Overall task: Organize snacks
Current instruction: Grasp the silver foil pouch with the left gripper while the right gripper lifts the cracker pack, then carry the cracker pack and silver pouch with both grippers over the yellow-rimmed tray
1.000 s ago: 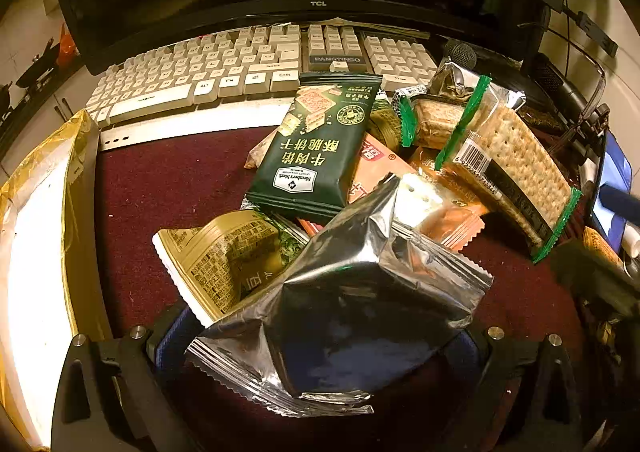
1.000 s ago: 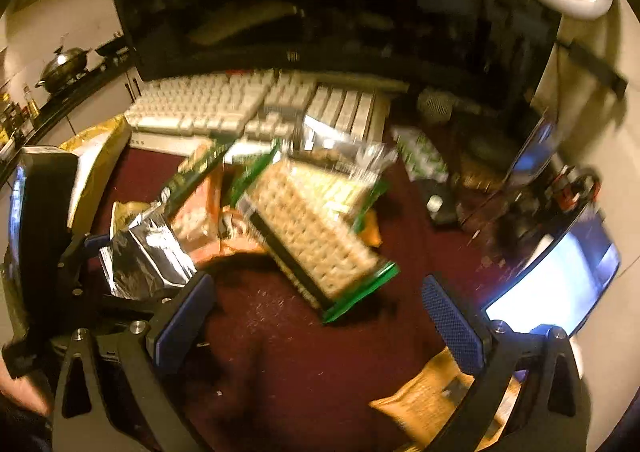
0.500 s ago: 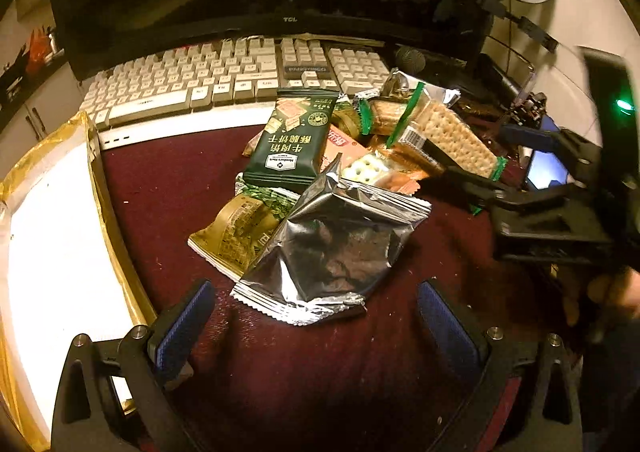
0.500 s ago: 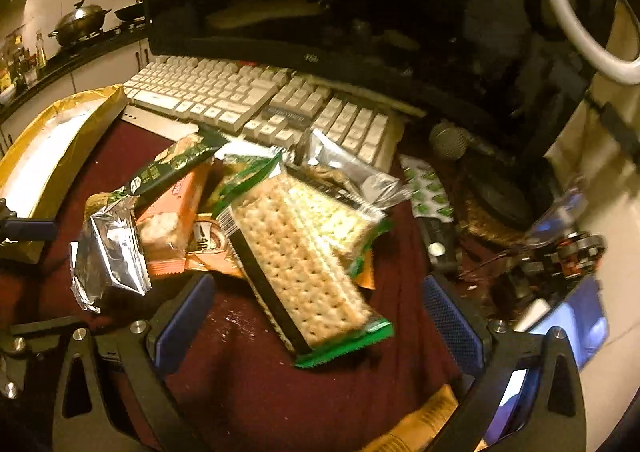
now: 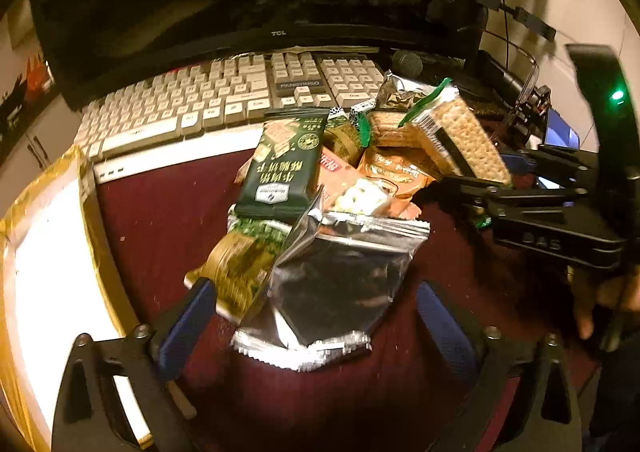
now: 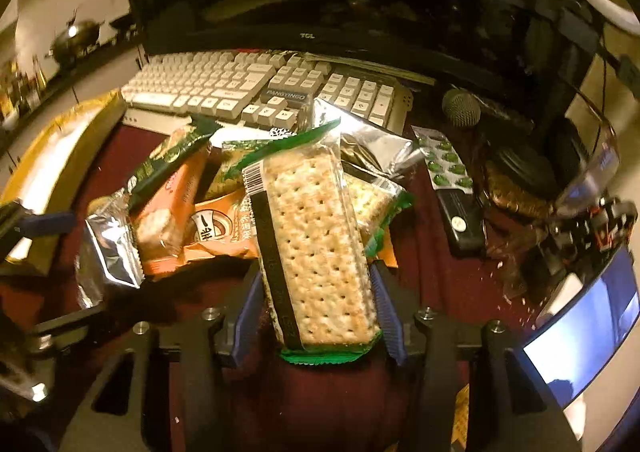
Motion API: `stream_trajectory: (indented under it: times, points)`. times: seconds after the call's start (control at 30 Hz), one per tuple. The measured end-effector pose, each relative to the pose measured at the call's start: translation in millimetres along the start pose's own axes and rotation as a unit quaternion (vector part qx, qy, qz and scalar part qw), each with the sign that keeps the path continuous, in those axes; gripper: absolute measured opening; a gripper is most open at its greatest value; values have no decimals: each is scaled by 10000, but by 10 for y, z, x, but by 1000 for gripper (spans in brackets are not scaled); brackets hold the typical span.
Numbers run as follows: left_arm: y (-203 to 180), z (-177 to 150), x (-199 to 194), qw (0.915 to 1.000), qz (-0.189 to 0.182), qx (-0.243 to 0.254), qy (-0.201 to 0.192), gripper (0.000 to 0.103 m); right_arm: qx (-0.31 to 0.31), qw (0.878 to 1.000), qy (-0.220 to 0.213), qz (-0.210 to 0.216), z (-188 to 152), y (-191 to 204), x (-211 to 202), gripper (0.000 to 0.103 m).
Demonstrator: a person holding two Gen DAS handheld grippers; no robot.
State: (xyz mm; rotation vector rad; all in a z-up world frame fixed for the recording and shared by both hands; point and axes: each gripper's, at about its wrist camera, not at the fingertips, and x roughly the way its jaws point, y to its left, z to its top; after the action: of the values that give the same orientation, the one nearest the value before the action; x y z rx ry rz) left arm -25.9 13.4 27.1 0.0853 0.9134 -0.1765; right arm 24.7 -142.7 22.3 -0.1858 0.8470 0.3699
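On the dark red table cloth (image 6: 332, 404) a heap of snack packets lies before the white keyboard (image 6: 240, 86). The right gripper (image 6: 316, 304) is closing its jaws around the long clear cracker packet with green ends (image 6: 316, 244), so the pick is in hand; next comes lifting it free. The left gripper (image 5: 316, 316), closing a little yet wide, straddles the crinkled silver foil bag (image 5: 340, 284) without pressing it.
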Motion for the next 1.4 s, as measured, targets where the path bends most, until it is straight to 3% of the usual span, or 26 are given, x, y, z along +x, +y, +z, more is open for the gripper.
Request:
stream_trajectory:
  times: [0.13,0.23,0.4,0.97,1.4]
  points:
    - [5,23,75,9998,192,32,-1,81,408,9986,-45,322,-31,-96,-100,48]
    - [34,21,77,9999,158,-39,-20,63,620,9965,-110,542,-37,-134,-183,47]
    - [36,-8,47,9999,34,-97,-6,62,736,9942,-181,768,-42,-106,-269,47]
    - [55,-7,-164,9996,-75,-156,-224,62,763,9922,-197,962,-123,-3,-298,47]
    - [111,45,-280,9990,-19,-254,-364,62,665,9902,-179,1215,-89,148,-309,47]
